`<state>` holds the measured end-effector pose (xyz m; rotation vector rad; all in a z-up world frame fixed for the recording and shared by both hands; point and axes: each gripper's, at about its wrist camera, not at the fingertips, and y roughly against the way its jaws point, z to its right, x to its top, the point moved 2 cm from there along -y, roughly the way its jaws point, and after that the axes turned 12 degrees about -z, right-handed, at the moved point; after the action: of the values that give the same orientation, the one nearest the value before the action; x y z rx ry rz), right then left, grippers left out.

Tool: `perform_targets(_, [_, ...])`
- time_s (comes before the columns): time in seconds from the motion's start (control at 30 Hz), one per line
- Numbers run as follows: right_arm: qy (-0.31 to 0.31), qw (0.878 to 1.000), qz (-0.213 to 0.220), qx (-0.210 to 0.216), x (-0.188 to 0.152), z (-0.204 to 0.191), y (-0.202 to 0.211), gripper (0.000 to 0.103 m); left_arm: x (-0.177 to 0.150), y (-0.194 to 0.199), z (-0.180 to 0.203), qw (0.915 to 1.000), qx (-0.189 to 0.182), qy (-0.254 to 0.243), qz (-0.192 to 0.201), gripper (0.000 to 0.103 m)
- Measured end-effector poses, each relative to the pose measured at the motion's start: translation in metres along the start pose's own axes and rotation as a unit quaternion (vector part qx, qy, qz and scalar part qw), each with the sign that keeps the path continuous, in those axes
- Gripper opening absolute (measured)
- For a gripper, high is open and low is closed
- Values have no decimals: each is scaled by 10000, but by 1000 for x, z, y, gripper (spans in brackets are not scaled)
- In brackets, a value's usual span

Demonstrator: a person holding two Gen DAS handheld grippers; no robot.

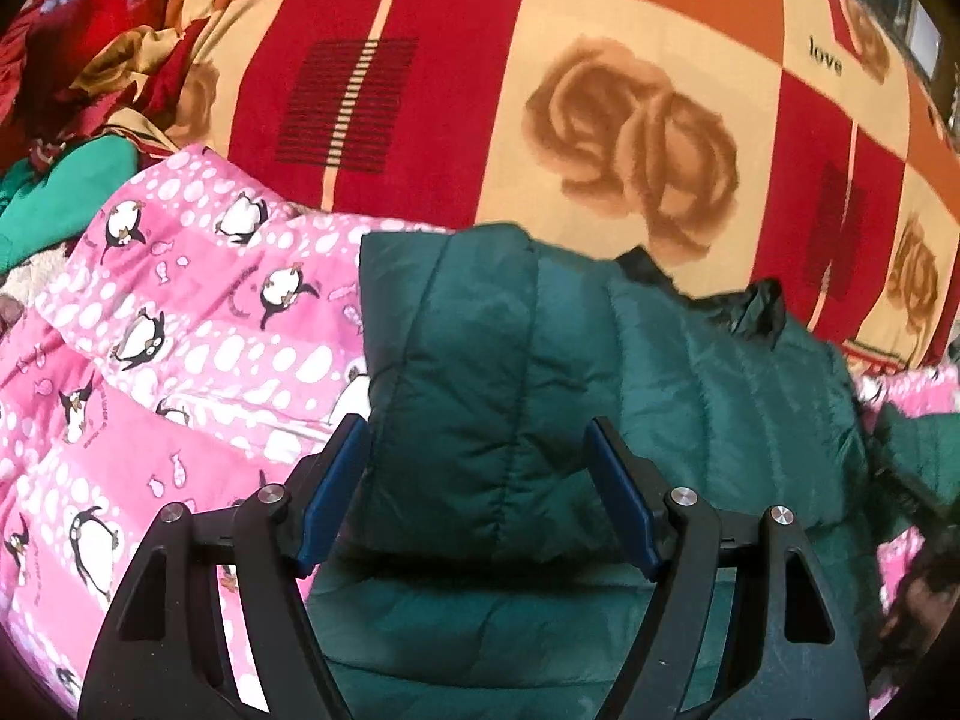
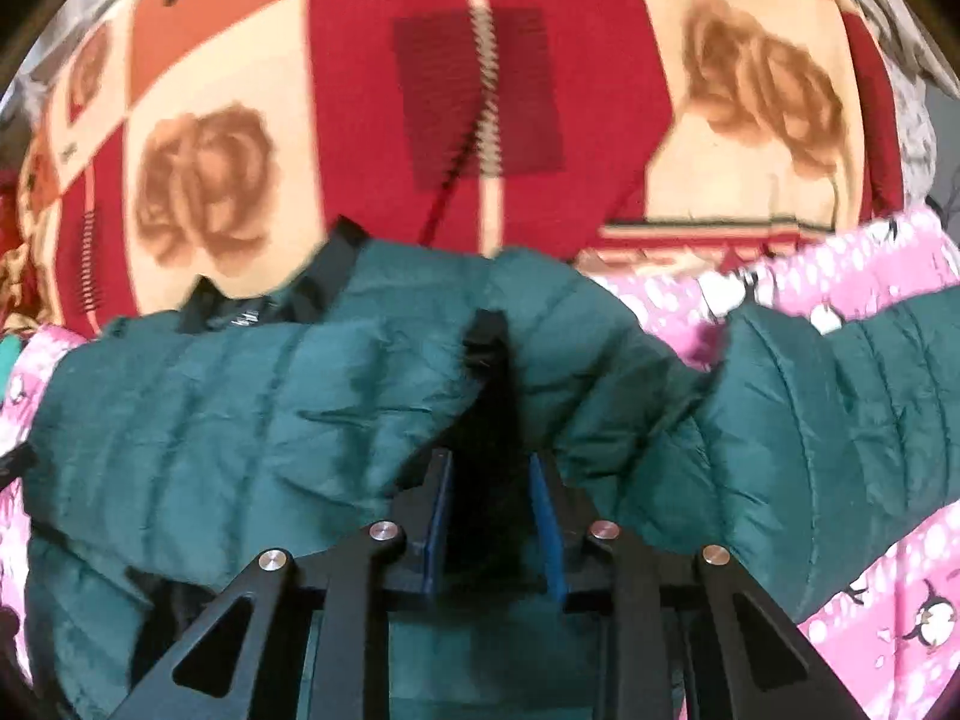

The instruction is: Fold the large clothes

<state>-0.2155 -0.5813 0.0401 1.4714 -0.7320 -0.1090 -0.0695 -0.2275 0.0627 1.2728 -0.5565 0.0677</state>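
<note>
The green padded jacket (image 1: pixel 498 372) lies on a pink penguin quilt (image 1: pixel 168 348) over the bed, right under both tongs. The left tongs (image 1: pixel 477 504) clamp a thick folded wad of it, jaws wide. The right tongs (image 2: pixel 489 516) pinch a dark ridge near the collar, jaws narrow. It looks light, puffy and slick, so grab seams or doubled edges, not smooth panels
</note>
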Motion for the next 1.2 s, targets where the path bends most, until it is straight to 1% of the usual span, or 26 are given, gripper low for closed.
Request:
perform_targets(0.07, [-314,9993,-191,83,1,16,-5,26,0,6,2,9999,-84,44,82,74])
perform_targets(0.1, [-461,9986,-156,193,0,23,-1,30,1,8,5,9998,-128,24,129,74])
perform_targets(0.13, [-582,9979,-43,275,-2,27,7,38,1,9,7,9998,-142,-8,146,74])
perform_targets(0.17, [-614,9976,92,307,-4,28,16,43,3,8,10,9998,-128,-62,141,75])
perform_targets(0.23, [-471,9971,339,485,-6,20,32,43,6,2,17,9998,-107,-127,83,75])
perform_targets(0.3, [-246,9962,507,657,-3,4,44,48,7,-4,21,9998,-160,-129,31,75])
perform_targets(0.37, [102,9940,554,936,-1,-19,47,65,8,-14,29,9997,-169,-173,-38,75])
perform_targets(0.4, [295,9924,500,1088,0,-30,44,66,7,-19,32,9997,-122,-209,-75,75])
perform_targets(0.43, [489,9908,401,1200,1,-43,37,66,7,-25,37,9996,-49,-271,-117,75])
perform_targets(0.5, [723,9897,212,1217,1,-59,21,66,6,-33,44,9992,36,-377,-154,78])
perform_targets(0.53, [846,9895,105,1170,2,-67,10,66,5,-38,47,9989,79,-432,-163,82])
perform_targets(0.57, [916,9901,15,1061,3,-71,-1,66,5,-42,50,9986,130,-482,-157,84])
perform_targets(0.63, [941,9920,-128,831,5,-74,-22,66,3,-47,52,9982,216,-553,-126,84])
perform_targets(0.67, [907,9929,-134,754,7,-71,-31,66,3,-49,53,9981,217,-574,-101,85])
perform_targets(0.73, [787,9941,-119,731,11,-62,-41,66,3,-52,53,9981,186,-585,-72,85])
perform_targets(0.83, [681,9943,-192,798,12,-55,-34,66,3,-55,53,9980,200,-601,-83,86])
perform_targets(0.9, [659,9947,-125,777,9,-51,-22,66,2,-55,54,9979,198,-617,-70,86])
perform_targets(1.0, [634,9943,-24,860,-3,-43,-4,66,1,-56,54,9980,167,-612,-43,87])
perform_targets(1.07, [627,9950,-97,769,-11,-38,-6,66,0,-57,54,9979,166,-618,-19,89])
perform_targets(1.13, [586,9959,-269,636,-17,-36,-21,67,-2,-57,56,9976,193,-659,-4,89])
perform_targets(1.2, [565,9956,-364,654,-20,-37,-28,67,-4,-55,59,9968,292,-737,-34,89])
